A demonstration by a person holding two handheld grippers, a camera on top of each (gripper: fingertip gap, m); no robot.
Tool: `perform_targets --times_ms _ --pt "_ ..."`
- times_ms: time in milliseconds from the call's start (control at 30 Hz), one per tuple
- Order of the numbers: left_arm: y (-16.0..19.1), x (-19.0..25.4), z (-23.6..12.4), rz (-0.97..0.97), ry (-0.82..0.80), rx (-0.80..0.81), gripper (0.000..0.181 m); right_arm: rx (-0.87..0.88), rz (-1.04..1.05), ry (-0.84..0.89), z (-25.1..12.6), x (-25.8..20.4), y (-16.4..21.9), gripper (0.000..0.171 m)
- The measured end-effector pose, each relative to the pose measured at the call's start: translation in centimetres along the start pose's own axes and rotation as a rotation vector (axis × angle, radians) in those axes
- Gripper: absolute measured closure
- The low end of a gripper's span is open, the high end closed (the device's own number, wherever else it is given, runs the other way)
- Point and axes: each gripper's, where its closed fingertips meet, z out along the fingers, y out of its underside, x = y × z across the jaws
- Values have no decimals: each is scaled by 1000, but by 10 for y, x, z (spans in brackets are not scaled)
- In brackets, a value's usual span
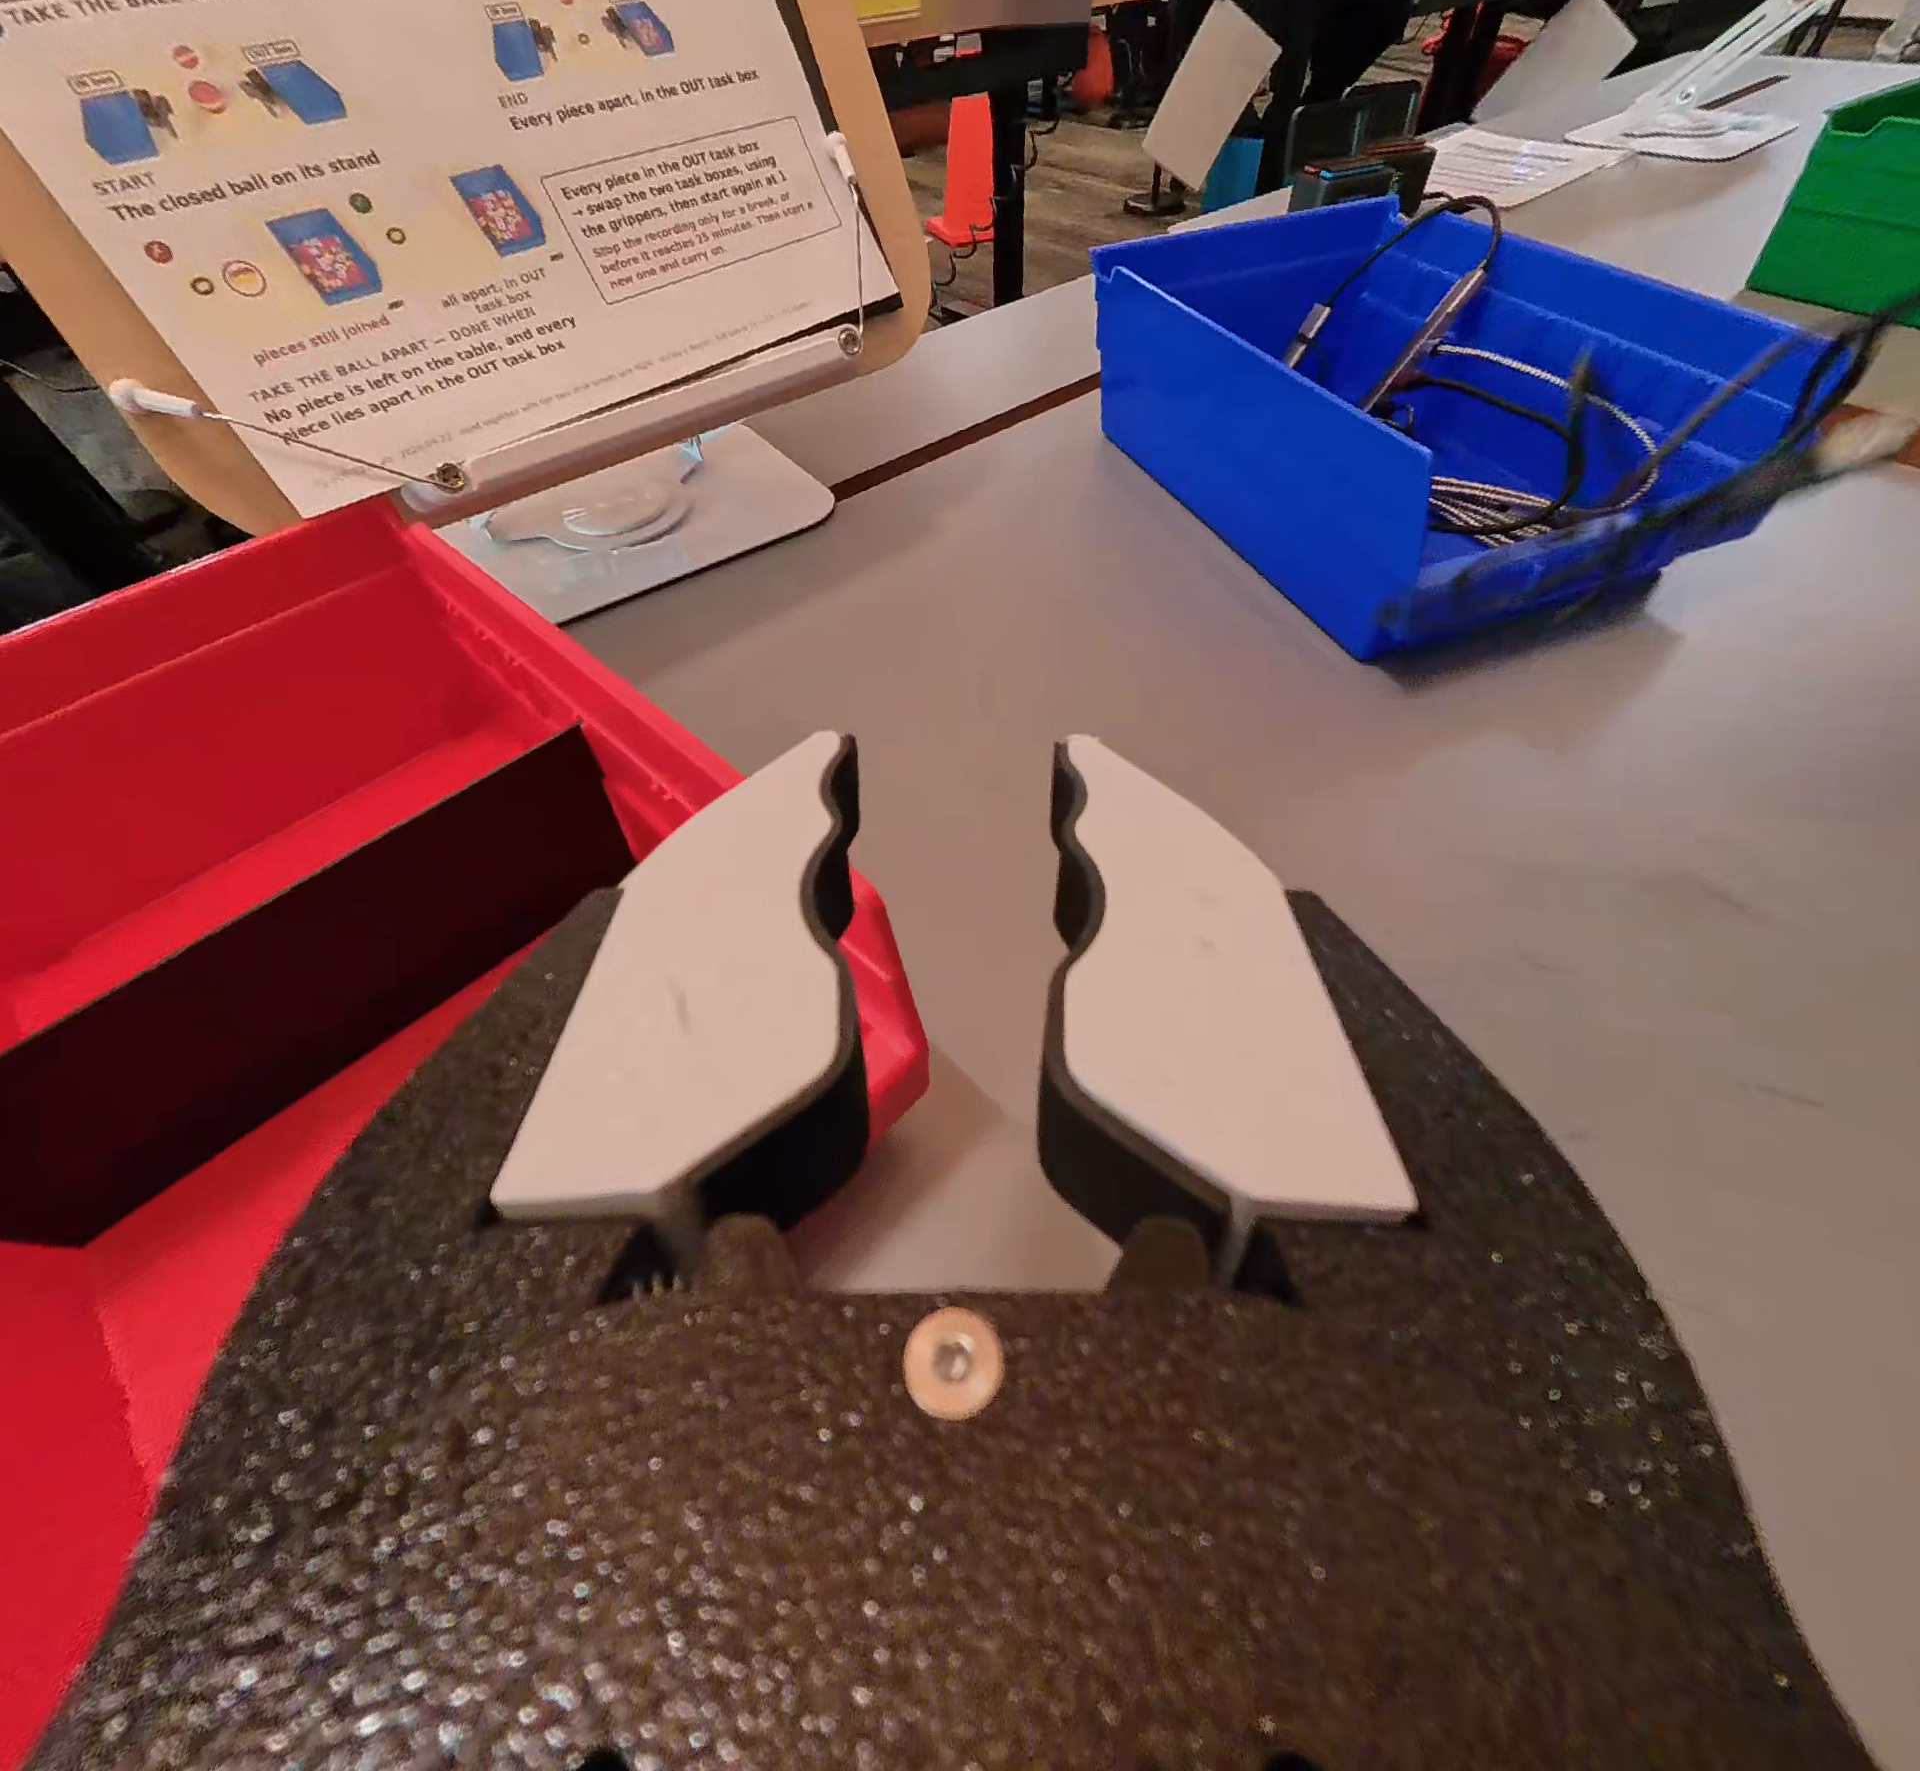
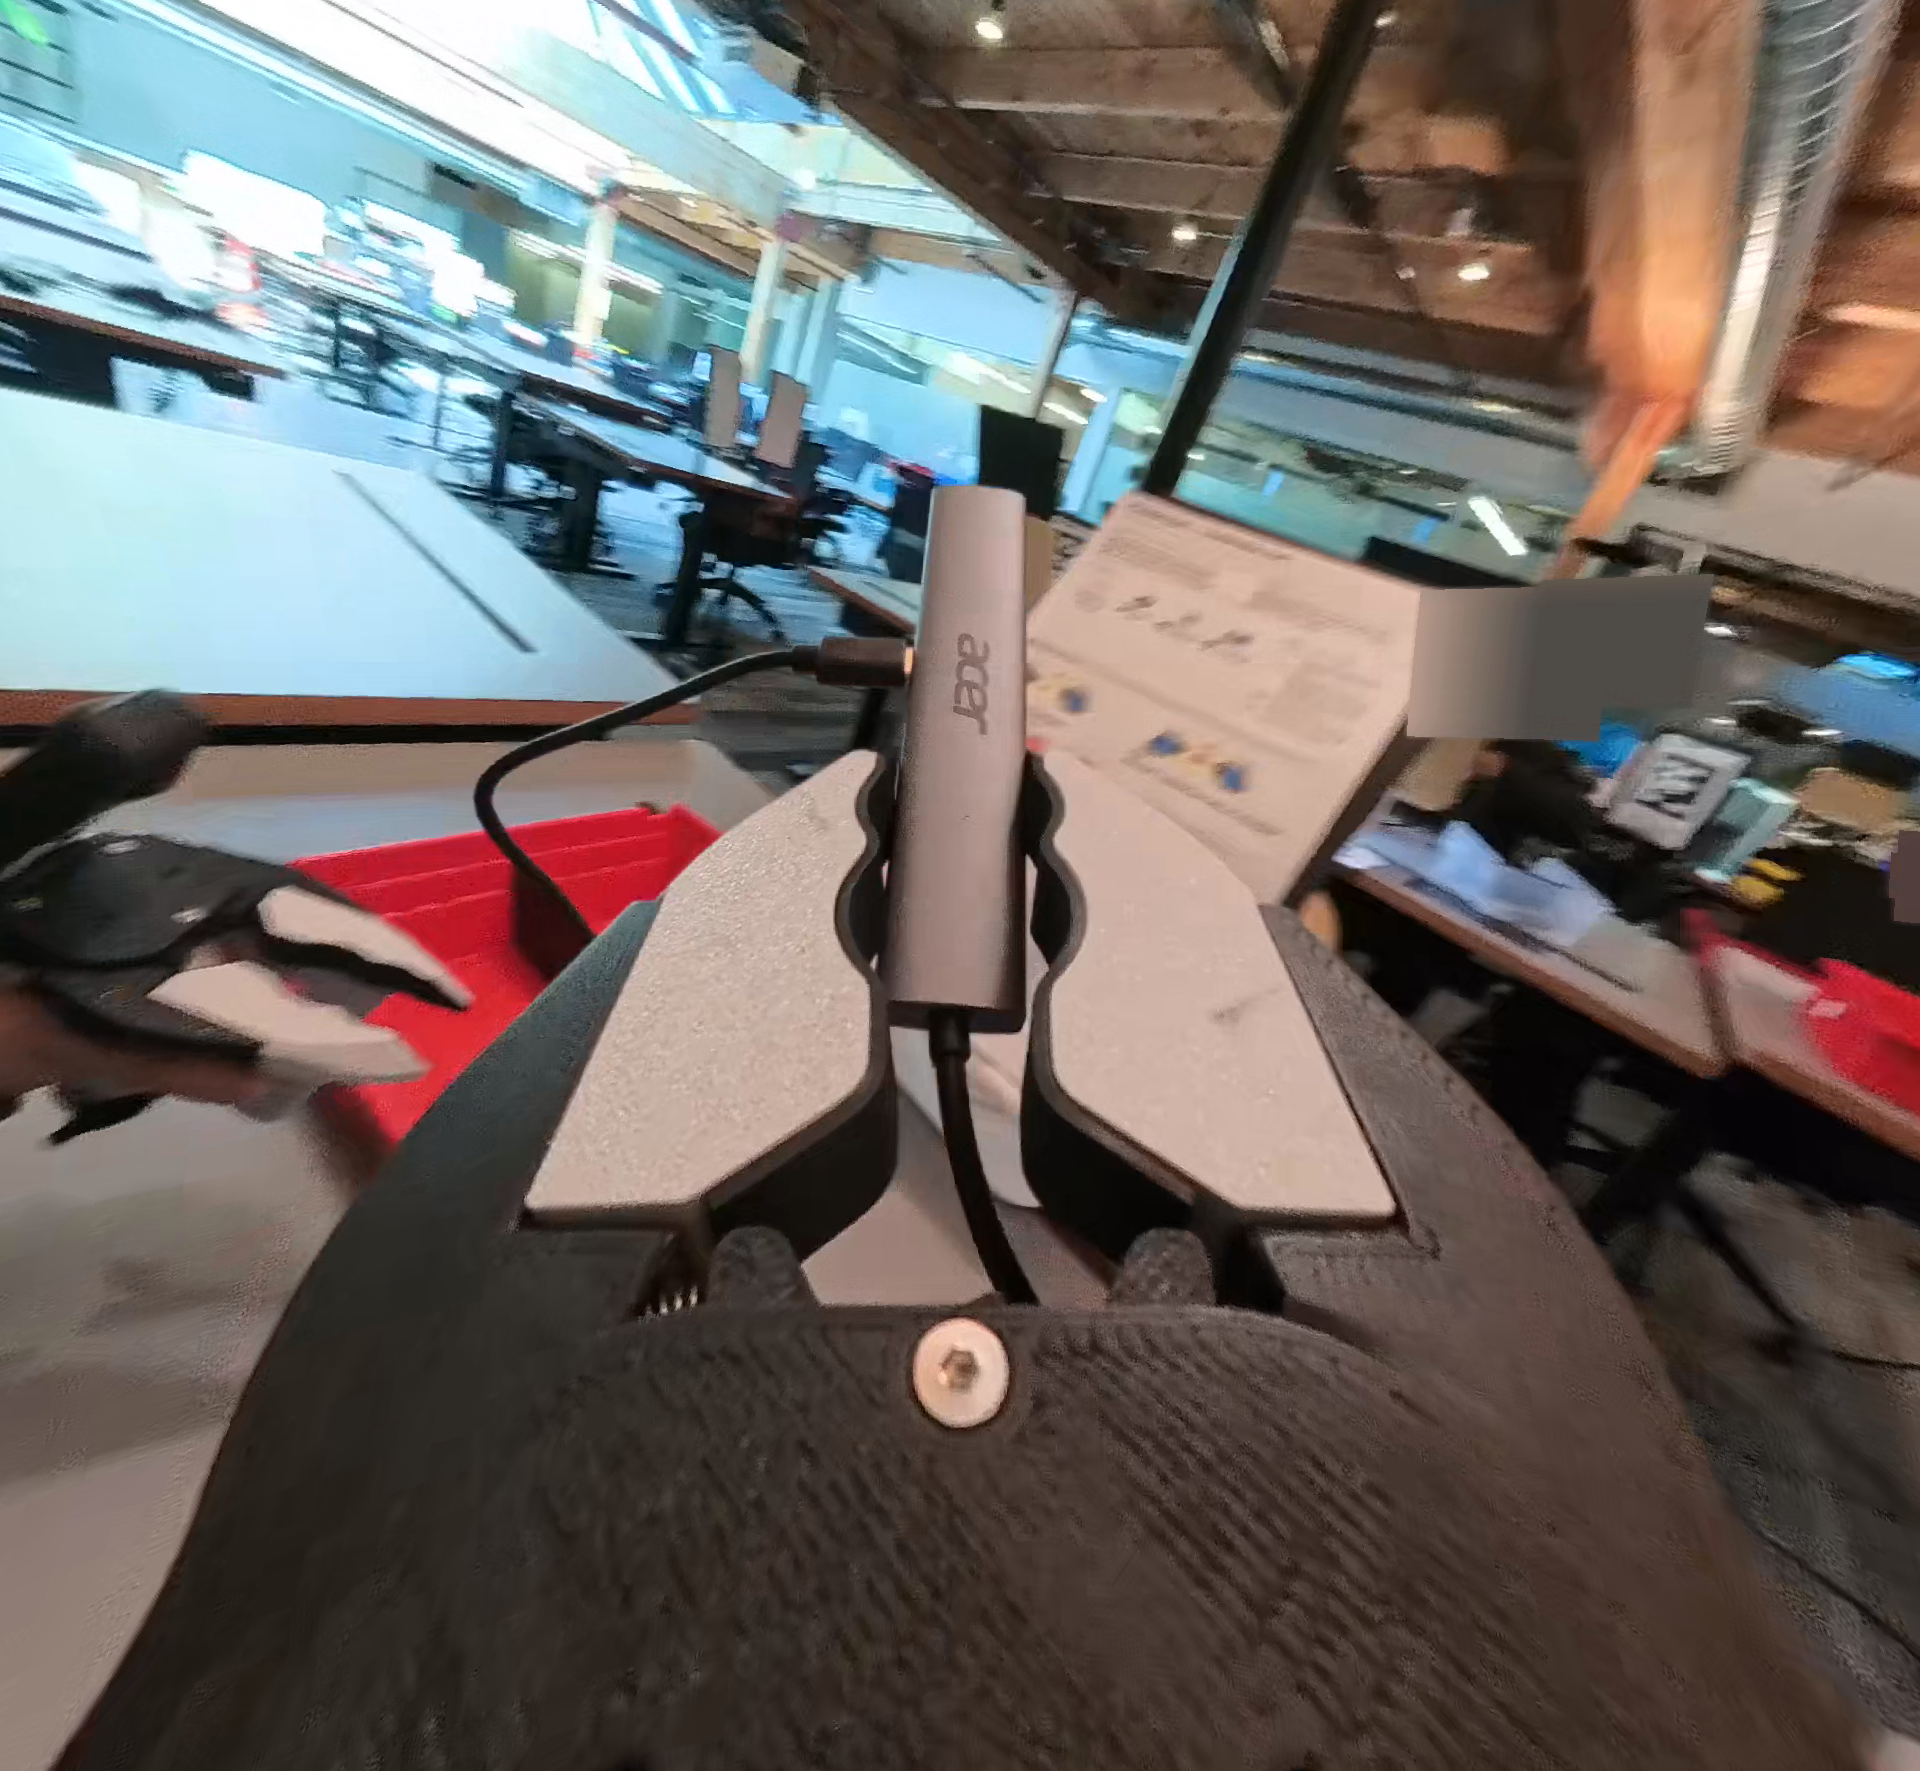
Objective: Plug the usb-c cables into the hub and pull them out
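My right gripper (image 2: 956,771) is shut on a grey usb hub (image 2: 961,599) and holds it upright in the air. A black usb-c cable (image 2: 582,734) is plugged into the hub's left side by its plug (image 2: 857,659). The hub's own black lead hangs down between the fingers. My left gripper (image 1: 954,755) is open and empty, low over the grey table (image 1: 1247,838) beside a red bin (image 1: 260,786). It also shows blurred in the right wrist view (image 2: 436,1030). A blue bin (image 1: 1247,433) holds several cables (image 1: 1538,433) and a grey adapter (image 1: 1434,329).
An instruction sheet on a stand (image 1: 416,163) stands behind the red bin. A green bin (image 1: 1860,194) sits at the far right. A blurred dark cable (image 1: 1766,464) crosses the blue bin's right side. Other desks and a person stand beyond the table. The tips of one gripper are about 35 cm away from the tips of the other.
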Motion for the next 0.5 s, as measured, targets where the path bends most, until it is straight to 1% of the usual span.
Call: perform_targets --times_ms 133,200,267,300,367,433,500 --pt "2 2 1 2 11 -11 147 -6 -64 145 -15 61 -40 147" --pt "2 6 3 -3 27 -12 147 -73 -126 200 -19 90 -40 147" --pt "2 9 4 -4 38 -14 147 -155 -213 325 -24 127 -30 148" --pt "3 10 5 0 43 -19 148 -218 -261 365 -26 142 -19 148" --pt "6 14 6 11 57 -37 148 -365 -302 366 -26 160 17 148" --pt "9 17 8 23 70 -59 148 -501 -253 314 -24 164 64 147" --pt "12 20 10 35 79 -76 148 -640 -202 242 -25 158 111 147"
